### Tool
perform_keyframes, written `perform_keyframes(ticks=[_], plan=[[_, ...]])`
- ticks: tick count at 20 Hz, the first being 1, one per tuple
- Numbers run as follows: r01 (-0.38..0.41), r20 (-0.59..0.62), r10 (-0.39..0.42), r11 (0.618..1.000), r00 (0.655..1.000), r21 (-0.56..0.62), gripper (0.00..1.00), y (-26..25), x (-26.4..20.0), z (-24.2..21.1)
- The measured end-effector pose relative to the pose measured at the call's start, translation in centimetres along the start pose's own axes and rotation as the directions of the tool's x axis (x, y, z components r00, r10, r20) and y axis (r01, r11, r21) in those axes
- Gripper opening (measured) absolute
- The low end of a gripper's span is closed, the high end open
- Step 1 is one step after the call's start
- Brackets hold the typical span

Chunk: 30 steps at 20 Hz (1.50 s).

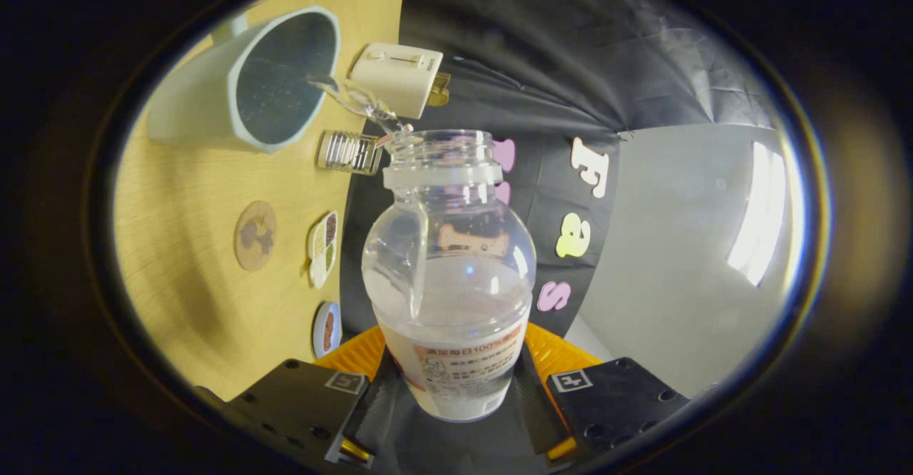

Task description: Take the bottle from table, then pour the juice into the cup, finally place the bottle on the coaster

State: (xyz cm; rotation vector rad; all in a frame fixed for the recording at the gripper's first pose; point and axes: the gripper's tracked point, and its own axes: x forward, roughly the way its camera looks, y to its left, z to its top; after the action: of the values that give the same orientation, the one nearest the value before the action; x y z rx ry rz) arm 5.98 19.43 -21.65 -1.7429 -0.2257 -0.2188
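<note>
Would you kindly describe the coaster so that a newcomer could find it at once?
Start at the wooden table and the large pale cup receiving the stream from the bottle clamped in the gripper. Beyond the cup lies the coaster: a flat brown disc, unlike the small white dishes beside it.

Recording booth, black cloth wall (499, 47), wooden table (207, 268), toaster (396, 75)
</note>
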Motion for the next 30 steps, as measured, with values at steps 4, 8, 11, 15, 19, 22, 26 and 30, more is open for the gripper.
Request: perform_keyframes(ticks=[4, 8, 11, 15, 19, 22, 26, 30], plan=[[0.02, 0.006, -0.02, 0.999, 1.0, -0.028, 0.79, -0.5, 0.1, -0.1], [0.04, 0.013, -0.039, 0.999, 0.999, -0.032, 0.79, -0.9, 0.0, 0.2], [0.053, 0.027, -0.052, 0.997, 0.998, -0.055, 0.79, -1.6, 0.0, 0.7], [0.05, 0.041, -0.047, 0.996, 0.998, -0.073, 0.79, -1.4, -0.1, 1.3], [0.065, 0.055, -0.06, 0.993, 0.997, -0.093, 0.79, -1.8, -0.3, 1.7], [0.076, 0.062, -0.07, 0.991, 0.996, -0.113, 0.79, -2.4, -0.5, 1.7], [0.114, 0.079, -0.103, 0.982, 0.991, -0.15, 0.79, -3.7, -0.3, 1.9], [0.157, 0.097, -0.14, 0.969, 0.985, -0.192, 0.79, -4.9, -0.1, 2.0]])
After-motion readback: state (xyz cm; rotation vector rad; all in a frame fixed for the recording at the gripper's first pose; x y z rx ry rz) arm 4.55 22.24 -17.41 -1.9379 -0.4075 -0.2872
